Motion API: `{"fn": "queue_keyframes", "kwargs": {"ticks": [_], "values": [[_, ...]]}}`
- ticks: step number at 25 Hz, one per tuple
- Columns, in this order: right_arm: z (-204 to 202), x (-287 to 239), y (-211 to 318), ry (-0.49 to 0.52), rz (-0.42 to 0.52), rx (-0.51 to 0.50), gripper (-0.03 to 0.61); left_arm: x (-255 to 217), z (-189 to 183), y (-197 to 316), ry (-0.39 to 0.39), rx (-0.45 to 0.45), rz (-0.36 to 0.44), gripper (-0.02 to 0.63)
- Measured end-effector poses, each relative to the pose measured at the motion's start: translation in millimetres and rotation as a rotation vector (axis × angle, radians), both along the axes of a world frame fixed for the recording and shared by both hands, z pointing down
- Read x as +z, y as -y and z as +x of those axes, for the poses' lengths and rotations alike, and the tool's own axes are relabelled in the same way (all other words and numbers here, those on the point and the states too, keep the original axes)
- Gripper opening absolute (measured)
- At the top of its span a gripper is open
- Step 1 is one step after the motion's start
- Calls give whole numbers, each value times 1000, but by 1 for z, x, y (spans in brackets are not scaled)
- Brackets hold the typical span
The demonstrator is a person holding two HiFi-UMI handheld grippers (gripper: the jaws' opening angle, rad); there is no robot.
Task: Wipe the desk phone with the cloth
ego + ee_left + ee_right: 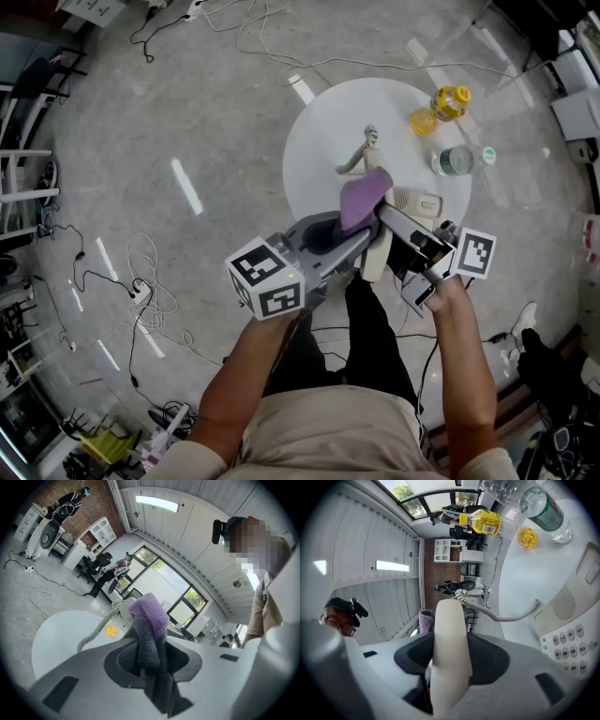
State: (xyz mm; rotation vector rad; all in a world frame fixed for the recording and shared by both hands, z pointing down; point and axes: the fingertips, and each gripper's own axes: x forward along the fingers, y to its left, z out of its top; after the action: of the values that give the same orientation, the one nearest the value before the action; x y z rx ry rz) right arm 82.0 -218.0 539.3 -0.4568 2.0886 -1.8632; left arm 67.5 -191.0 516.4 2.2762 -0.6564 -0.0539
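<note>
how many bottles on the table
2: a yellow bottle near the table's far edge, a clear bottle just nearer, by the phone base. Part of the table is hidden.

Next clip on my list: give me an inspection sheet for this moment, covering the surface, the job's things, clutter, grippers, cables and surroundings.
Surface: round white table, with the things grouped on its right half in the head view.
Job's things: phone base on the table; handset lifted off it; purple cloth bunched, held above the table's near edge.
Clutter: yellow bottle, small yellow object, clear bottle with green label, figurine, all on the table.
Grippers: left gripper shut on the cloth; right gripper shut on the handset.
Cables: coiled cord running from the handset toward the base; loose floor cables.
Surroundings: grey floor; white shelf unit.
</note>
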Motion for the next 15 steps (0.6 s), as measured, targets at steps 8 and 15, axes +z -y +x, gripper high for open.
{"fn": "queue_keyframes", "kwargs": {"ticks": [8,15], "values": [[0,0,5,-288,190,-76,207,-31,-20,-4,69,21,51,91],[-15,19,-28,-930,761,-468,207,-51,-8,4,96,123,96,91]]}}
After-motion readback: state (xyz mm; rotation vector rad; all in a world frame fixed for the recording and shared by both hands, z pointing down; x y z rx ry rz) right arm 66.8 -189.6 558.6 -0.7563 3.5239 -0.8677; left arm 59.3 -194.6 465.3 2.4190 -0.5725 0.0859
